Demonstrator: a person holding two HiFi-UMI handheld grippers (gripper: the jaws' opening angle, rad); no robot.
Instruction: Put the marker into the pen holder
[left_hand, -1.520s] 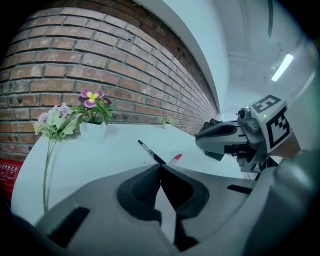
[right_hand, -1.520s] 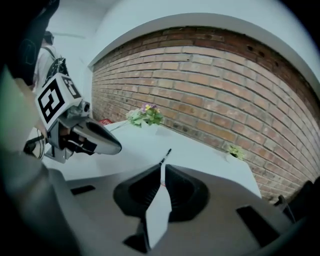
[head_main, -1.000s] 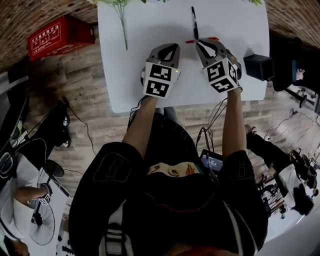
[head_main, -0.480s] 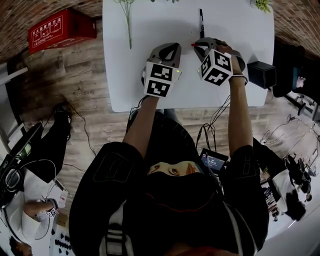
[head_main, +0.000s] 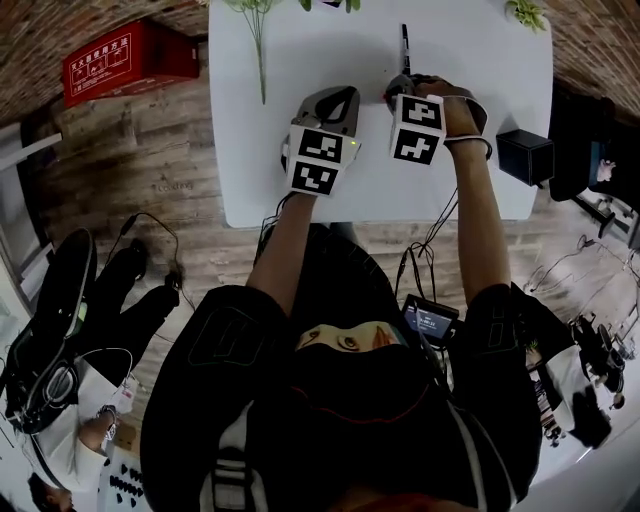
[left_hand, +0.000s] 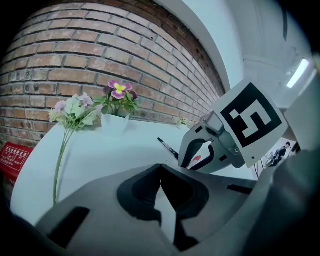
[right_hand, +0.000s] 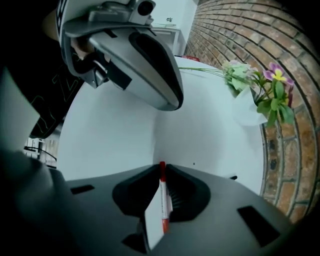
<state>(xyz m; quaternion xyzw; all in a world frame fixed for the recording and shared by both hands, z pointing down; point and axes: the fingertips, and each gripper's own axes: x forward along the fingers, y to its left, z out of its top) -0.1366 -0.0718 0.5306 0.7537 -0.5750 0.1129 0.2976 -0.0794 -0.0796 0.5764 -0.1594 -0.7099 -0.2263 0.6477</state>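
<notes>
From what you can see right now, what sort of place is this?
Probably an indoor recording workshop: a white table against a bare brick wall, with cables and electronic gear on the wooden floor.

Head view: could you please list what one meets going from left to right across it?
From the left: red rectangular box on the floor → green flower stem → left tongs → right tongs → black box-shaped pen holder.

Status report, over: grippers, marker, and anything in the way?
Right gripper tightened just now, shut on red marker. Left gripper shut, empty. Nothing seen between it and pen holder.
</notes>
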